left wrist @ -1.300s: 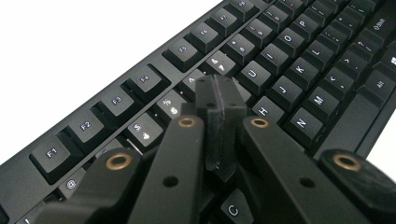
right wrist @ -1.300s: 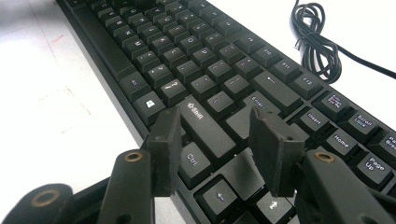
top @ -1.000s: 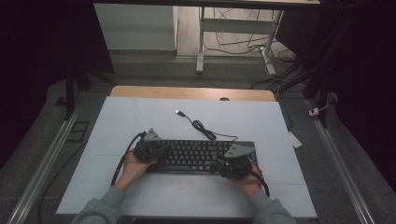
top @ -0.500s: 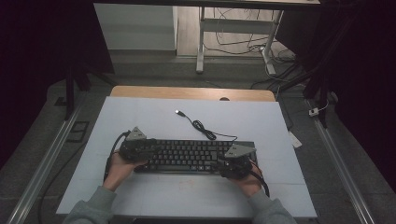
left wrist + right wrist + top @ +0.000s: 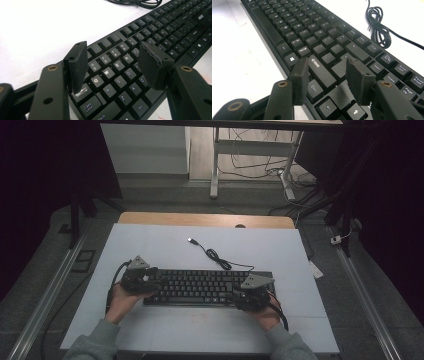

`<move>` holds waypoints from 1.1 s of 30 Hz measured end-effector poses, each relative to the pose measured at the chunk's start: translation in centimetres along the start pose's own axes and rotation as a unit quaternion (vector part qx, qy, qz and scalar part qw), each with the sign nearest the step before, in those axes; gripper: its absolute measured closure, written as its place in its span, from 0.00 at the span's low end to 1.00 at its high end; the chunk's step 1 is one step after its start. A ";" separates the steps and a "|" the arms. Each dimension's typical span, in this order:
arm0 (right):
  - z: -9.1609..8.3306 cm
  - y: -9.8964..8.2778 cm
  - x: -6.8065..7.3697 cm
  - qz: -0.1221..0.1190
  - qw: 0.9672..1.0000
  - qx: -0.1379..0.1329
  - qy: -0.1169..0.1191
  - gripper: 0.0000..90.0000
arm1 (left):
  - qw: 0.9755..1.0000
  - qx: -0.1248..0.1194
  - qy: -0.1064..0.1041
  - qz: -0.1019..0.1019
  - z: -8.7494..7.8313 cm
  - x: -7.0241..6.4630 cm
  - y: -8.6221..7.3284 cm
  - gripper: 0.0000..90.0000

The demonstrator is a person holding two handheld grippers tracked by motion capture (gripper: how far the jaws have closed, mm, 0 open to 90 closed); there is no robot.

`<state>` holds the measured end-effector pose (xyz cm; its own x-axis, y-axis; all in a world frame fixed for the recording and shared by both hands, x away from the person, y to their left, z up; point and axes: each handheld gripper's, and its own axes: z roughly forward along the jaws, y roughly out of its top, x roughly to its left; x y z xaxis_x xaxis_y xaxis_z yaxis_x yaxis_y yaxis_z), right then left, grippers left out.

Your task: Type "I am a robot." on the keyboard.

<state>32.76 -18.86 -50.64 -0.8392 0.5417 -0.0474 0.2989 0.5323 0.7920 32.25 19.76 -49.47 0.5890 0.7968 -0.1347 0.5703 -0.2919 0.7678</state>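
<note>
Open white tabletop (image 5: 150, 245) on the far-left side, and a bare strip along the near edge between the two forearms. Blocked across the middle by the black keyboard (image 5: 205, 287), left gripper (image 5: 145, 281) at one end, right gripper (image 5: 245, 296) at the other. Behind it, coiled USB cable (image 5: 215, 256) trailing over the mat's far centre.

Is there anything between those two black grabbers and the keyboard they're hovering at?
Nothing visible. The left gripper has its jaws open right over the left-end keys of the keyboard; the right gripper stands open over the right-end keys.
</note>
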 end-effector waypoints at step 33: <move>5.0 3.8 1.8 -0.013 0.998 0.018 0.058 1.00 | 1.000 0.008 0.003 0.001 0.2 0.0 -0.1 0.43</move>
<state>34.65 -12.60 -50.73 -0.8931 0.4498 0.0038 0.2901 0.5695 0.7691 32.32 19.70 -49.67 0.5873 0.7991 -0.1288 0.5781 -0.3027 0.7578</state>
